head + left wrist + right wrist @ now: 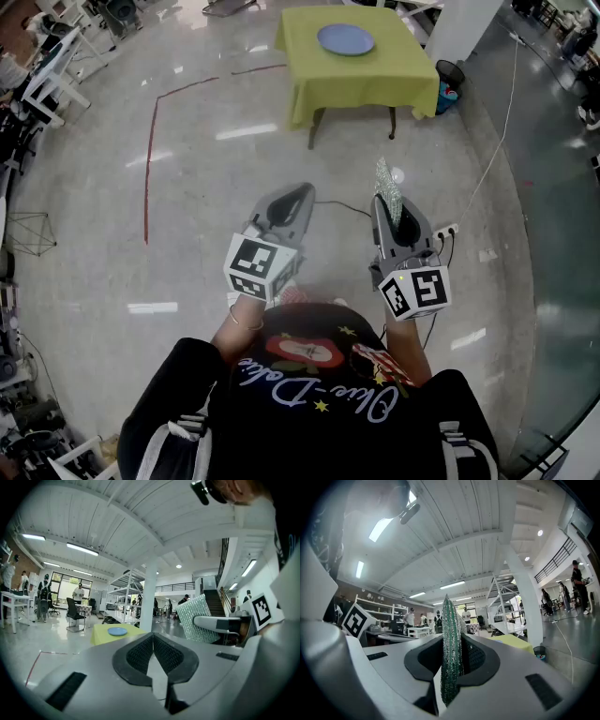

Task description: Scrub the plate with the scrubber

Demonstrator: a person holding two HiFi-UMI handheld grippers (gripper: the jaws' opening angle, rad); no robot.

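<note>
A person stands on a shiny grey floor [84, 234] & holds one gripper in each hand. Both are out in front, side by side but apart.

The L gripper [302, 192] is closed. Its two black pads [140, 654] touch each other & nothing is btw them.

The R gripper [384, 204] is closed on the scrubber [388, 190]. The scrubber is green & sparkly, thin & flat. It stands up on its edge btw the R gripper's pads, & its top pokes up past the jaws. In the L gripper view it shows off to the right as a wide shiny sheet w/ little bumps.

Each gripper has a white cube [253, 265] w/ black squares on it, close to the hand.

The plate [346, 39] is blue & round. It lies flat on a desk [375, 89] w/ a yellow-green cloth that hangs down the sides. The desk is far ahead of the person, well apart from both grippers, so the scrubber isn't touching the plate.

A dark bin [450, 73] stands just beside the desk on the right. A thin red line [148, 159] runs on the floor to the left. A white cord [502, 131] runs on the floor to the right. The person wears a black shirt [309, 394] w/ white letters. Far back in the room there are other ppl, white shelves & chairs.
</note>
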